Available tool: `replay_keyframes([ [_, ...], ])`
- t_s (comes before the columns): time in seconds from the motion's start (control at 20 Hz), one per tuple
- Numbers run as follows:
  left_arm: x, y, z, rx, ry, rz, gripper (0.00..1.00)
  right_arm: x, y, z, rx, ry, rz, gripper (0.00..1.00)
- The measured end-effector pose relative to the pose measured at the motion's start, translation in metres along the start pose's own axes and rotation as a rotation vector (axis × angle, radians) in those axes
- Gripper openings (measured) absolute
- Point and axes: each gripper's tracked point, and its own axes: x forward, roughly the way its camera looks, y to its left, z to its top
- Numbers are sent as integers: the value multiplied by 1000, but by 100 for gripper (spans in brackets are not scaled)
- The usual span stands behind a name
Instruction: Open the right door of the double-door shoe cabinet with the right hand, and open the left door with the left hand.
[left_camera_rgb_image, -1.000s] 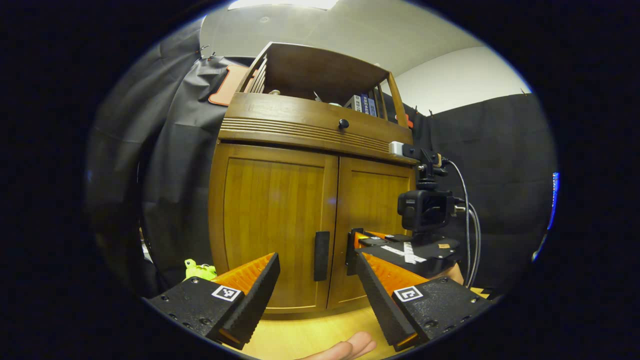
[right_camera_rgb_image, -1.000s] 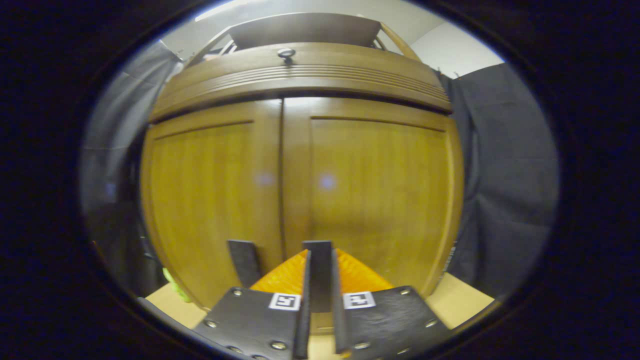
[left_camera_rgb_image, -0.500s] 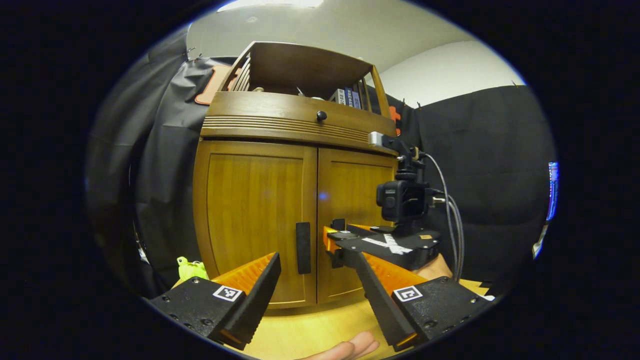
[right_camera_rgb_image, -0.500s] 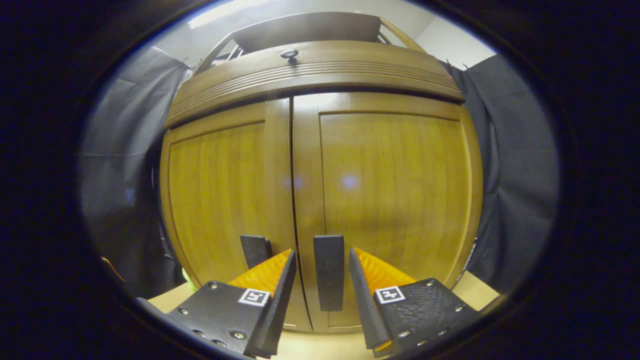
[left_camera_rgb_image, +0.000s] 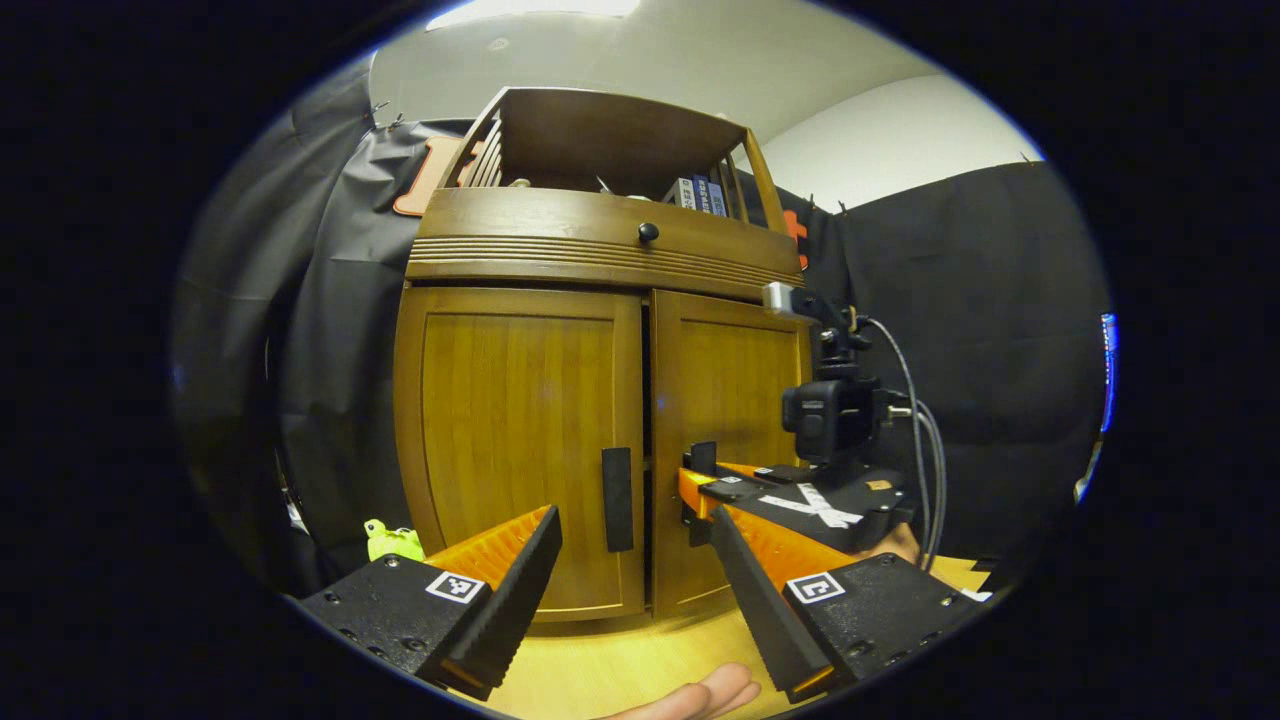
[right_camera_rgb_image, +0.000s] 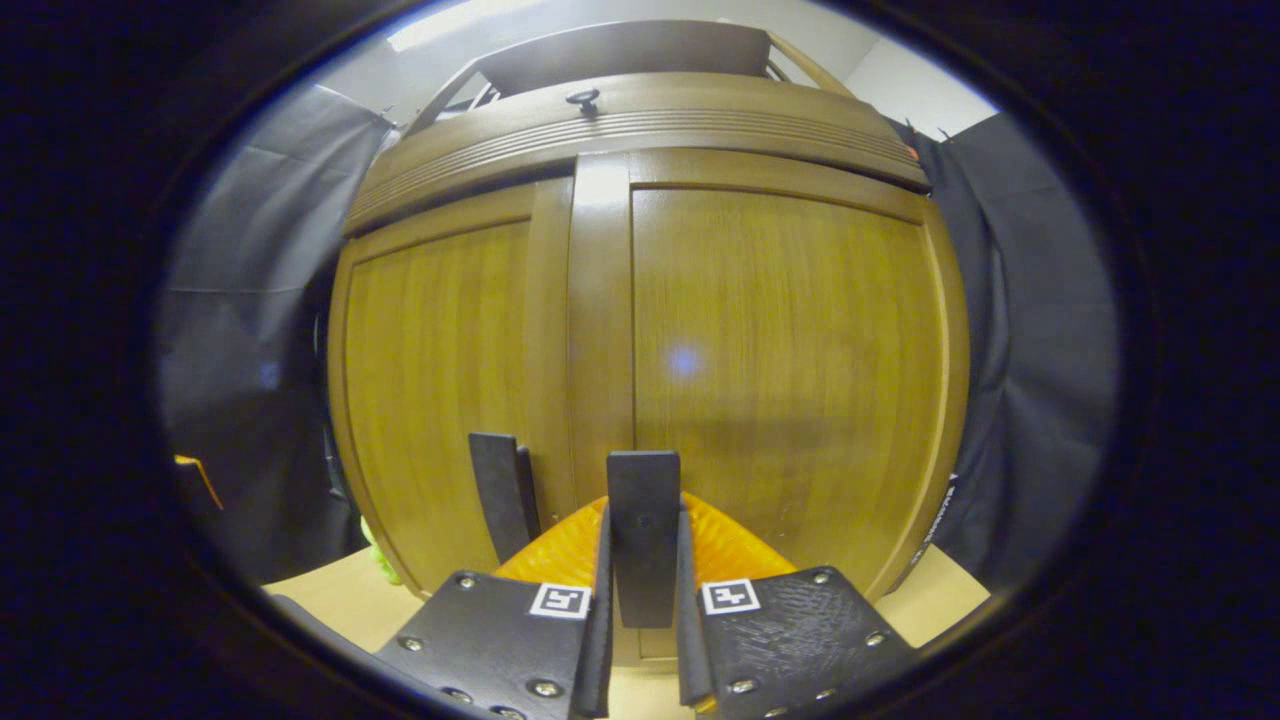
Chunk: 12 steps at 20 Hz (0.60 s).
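Note:
The wooden shoe cabinet (left_camera_rgb_image: 520, 400) has two doors, each with a dark upright handle. In the right gripper view my right gripper (right_camera_rgb_image: 643, 515) is shut on the right door's handle (right_camera_rgb_image: 643, 480), and the right door (right_camera_rgb_image: 790, 350) stands slightly out from the left door (right_camera_rgb_image: 440, 370). The left gripper view shows a dark gap between the doors, with the right gripper (left_camera_rgb_image: 692, 482) at the right handle (left_camera_rgb_image: 703, 456). My left gripper (left_camera_rgb_image: 635, 590) is open, short of the left door's handle (left_camera_rgb_image: 617, 498), and holds nothing.
A green toy (left_camera_rgb_image: 393, 541) lies at the cabinet's left foot. Above the doors sit a drawer with a knob (left_camera_rgb_image: 648, 232) and an open shelf with books (left_camera_rgb_image: 700, 192). A person's fingers (left_camera_rgb_image: 700, 695) show over the light wooden floor (left_camera_rgb_image: 620, 655). Cables (left_camera_rgb_image: 925, 440) hang from the right gripper.
Half a second ago the right gripper stood open around the right handle; it has now shut on it and the right door has come out a little. The left gripper stays open.

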Motion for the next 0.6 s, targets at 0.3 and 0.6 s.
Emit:
replay_keyframes([
  [0.3,-1,-9,0,27,-10,-13,94,-43,-11,-1,16,25,61,26],
  [0.6,-8,-18,-3,11,-6,-28,94,-78,-28,1,37,48,127,26],
])
